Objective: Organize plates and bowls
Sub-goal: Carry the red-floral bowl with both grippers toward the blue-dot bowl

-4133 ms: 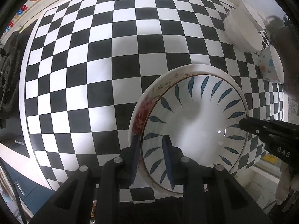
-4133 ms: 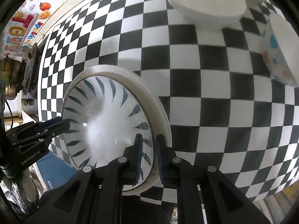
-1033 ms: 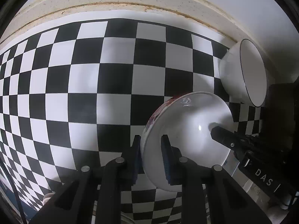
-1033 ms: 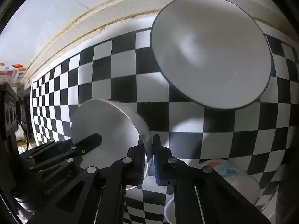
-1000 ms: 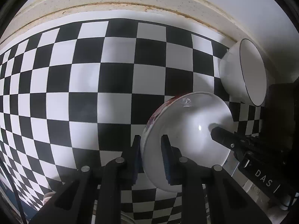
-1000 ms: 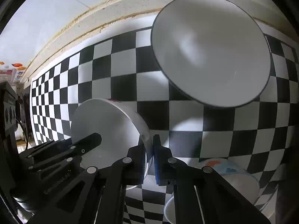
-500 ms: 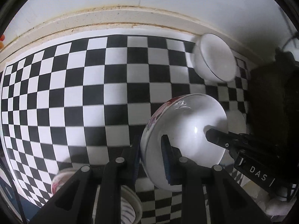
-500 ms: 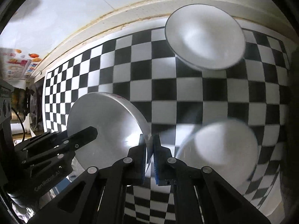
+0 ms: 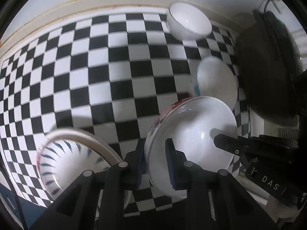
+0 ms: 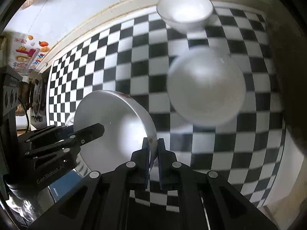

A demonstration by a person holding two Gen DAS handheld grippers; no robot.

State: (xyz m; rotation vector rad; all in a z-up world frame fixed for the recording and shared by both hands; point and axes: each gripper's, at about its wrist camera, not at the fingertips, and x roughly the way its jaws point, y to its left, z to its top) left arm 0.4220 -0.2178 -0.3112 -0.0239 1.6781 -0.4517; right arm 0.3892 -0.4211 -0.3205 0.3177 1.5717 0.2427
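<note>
Checkered cloth (image 9: 96,76) spreads under everything. Dark pot (image 9: 268,67) sits at its right edge. Leaf plate (image 9: 67,163) rests on the cloth's near left. Held above the cloth, the floral bowl (image 9: 191,143) is pinched by 2 grippers: left gripper (image 9: 155,161) clamps its near rim, right gripper (image 10: 153,153) clamps the opposite rim. Dotted bowl (image 9: 216,80) sits beyond it; plain bowl (image 9: 189,24) at the cloth's far edge.

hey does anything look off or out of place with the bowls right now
Nothing is spilled or visibly broken. The one odd thing: the floral-rimmed bowl hangs tilted above the checkered cloth, pinched at opposite rims by the left claw and right claw. The other bowls sit upright.
</note>
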